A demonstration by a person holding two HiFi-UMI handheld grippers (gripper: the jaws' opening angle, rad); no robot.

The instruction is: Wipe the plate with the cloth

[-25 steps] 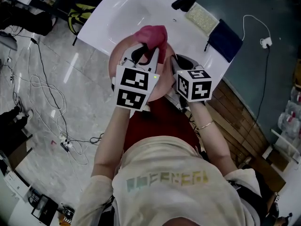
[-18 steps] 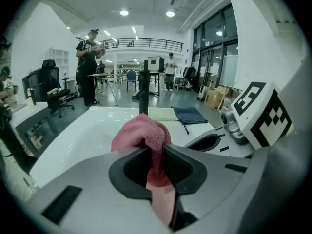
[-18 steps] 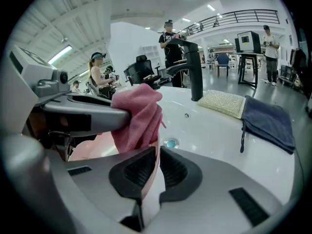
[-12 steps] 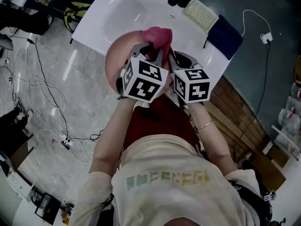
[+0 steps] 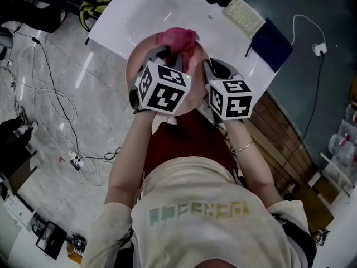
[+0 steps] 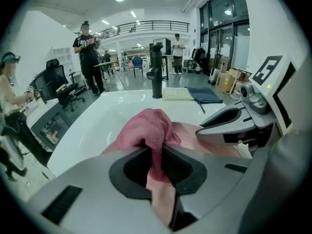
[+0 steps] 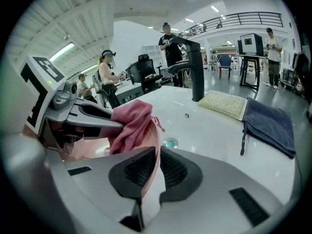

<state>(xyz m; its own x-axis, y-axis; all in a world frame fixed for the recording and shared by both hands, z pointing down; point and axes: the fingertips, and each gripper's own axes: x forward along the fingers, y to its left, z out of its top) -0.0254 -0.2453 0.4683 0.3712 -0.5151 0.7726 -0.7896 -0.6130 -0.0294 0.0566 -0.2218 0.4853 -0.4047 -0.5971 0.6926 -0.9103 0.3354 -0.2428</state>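
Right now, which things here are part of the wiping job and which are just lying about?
In the job: pink cloth in left gripper, plate in right gripper.
Lying about: faucet, yellow pad, blue cloth.

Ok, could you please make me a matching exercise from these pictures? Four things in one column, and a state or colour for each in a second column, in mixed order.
Things:
1. cloth
2. plate
3. faucet
4. pouch

States:
A. gripped by its rim in the right tool
B. dark blue, lying flat
C. gripped in the left tool
D. black, upright

Pairs: 1-C, 2-A, 3-D, 4-B.
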